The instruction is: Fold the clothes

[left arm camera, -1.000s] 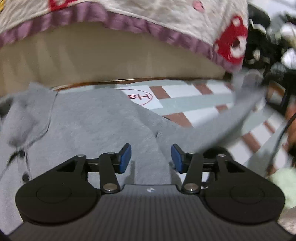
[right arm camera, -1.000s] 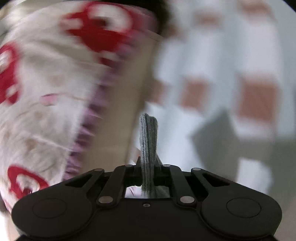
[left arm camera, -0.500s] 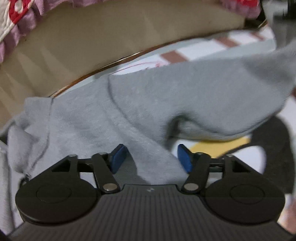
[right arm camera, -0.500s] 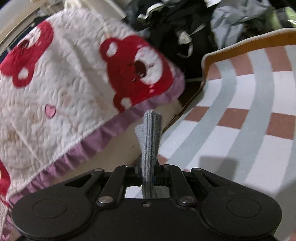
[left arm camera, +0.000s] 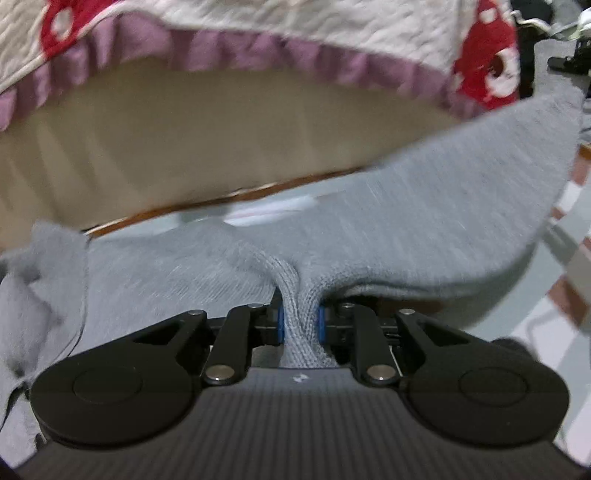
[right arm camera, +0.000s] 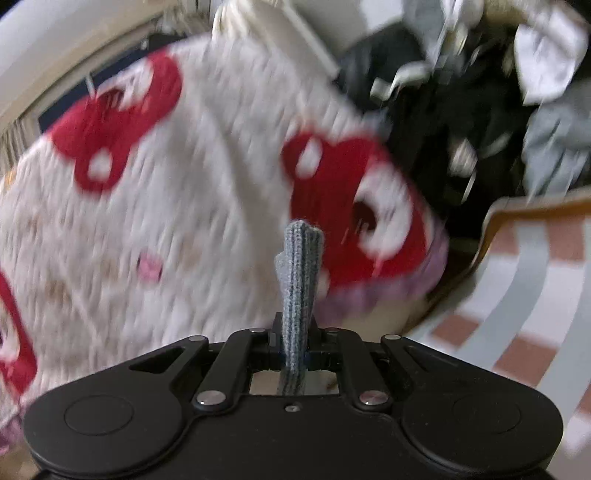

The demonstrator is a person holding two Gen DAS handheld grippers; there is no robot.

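Grey knit sweater (left arm camera: 424, 221) fills the near half of the left wrist view, soft and finely ribbed, lying rumpled over a floor mat (left arm camera: 576, 266) of pale grey, white and brick-red checks. A bunched ridge of its fabric runs into the left gripper (left arm camera: 300, 325), whose blue-padded jaws are closing on that fold with the cloth pinched between them. One part of the garment rises in a taut sheet toward the far right. Beyond it hangs a quilted bedspread (left arm camera: 295, 29), white with red bear motifs and a gathered mauve frill, over a plain beige bed side. In the right wrist view, the right gripper (right arm camera: 295, 347) is clamped together on a narrow ribbed strip of the same sweater (right arm camera: 297, 266), which stands upright between the jaws. Behind, blurred, lies the bear-patterned bedspread (right arm camera: 192, 192) at the left; a heap of dark and grey clothes (right arm camera: 480, 110) sits far right, and the checked mat (right arm camera: 528, 288), edged with an orange border, curves at the right.
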